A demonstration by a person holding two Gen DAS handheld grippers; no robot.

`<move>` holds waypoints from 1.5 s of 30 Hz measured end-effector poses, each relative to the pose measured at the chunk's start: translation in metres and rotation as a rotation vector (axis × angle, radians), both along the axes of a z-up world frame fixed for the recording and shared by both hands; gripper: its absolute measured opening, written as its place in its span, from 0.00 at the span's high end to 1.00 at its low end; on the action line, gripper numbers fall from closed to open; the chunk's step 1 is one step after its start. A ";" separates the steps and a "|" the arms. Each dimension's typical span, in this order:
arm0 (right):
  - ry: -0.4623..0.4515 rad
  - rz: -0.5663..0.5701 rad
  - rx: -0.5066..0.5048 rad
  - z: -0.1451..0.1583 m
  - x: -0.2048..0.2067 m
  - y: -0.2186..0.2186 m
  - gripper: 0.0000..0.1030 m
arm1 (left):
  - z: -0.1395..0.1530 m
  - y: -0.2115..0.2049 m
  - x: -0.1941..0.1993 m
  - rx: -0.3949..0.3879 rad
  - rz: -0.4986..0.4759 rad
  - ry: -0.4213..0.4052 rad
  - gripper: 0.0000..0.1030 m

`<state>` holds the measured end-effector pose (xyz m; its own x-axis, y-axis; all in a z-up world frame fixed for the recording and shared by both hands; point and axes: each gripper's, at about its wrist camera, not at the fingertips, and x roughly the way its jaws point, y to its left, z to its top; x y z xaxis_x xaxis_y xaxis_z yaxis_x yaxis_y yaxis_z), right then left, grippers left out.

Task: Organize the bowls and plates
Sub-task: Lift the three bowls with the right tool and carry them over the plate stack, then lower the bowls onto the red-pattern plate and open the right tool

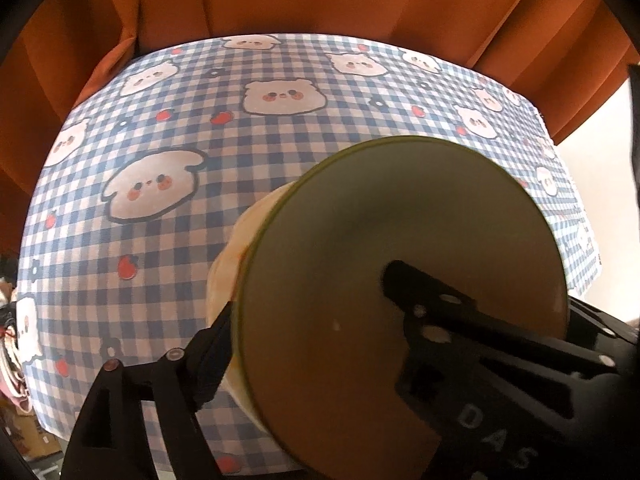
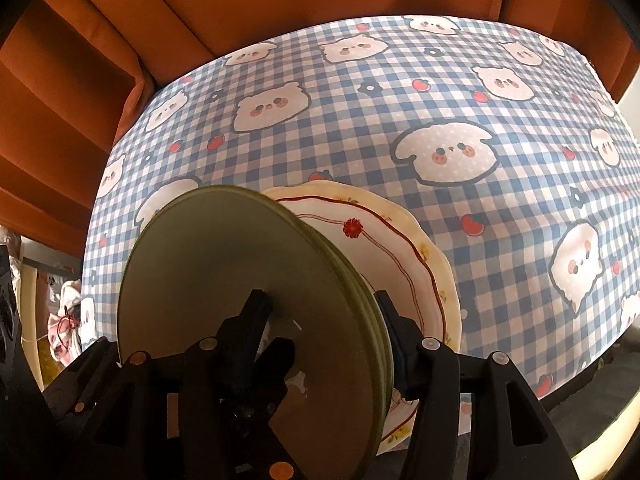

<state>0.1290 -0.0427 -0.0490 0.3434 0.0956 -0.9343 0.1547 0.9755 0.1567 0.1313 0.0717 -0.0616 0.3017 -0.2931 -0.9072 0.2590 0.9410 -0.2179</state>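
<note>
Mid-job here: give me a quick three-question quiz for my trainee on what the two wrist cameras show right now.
1. True or false: the cream plate sits right beside the green plates.
2. What decorates the cream plate? A) a red flower B) blue stripes C) black dots
3. Fill in: the curtain behind the tablecloth is ___.
Key: 1 true; 2 A; 3 orange.

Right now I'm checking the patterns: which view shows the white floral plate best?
The right wrist view: the white floral plate shows its red flower and wavy rim behind the green plates. The left wrist view shows only a blurred pale edge.
</note>
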 end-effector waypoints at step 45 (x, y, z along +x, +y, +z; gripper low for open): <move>-0.526 0.055 -0.214 0.048 -0.172 -0.136 0.11 | 0.040 -0.064 -0.175 0.036 0.282 -0.537 0.03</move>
<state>-0.0434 -0.1788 -0.0008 0.7673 -0.0462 -0.6396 0.0574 0.9983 -0.0033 -0.0434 0.0082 -0.0216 0.7814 -0.1076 -0.6147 0.0638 0.9936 -0.0928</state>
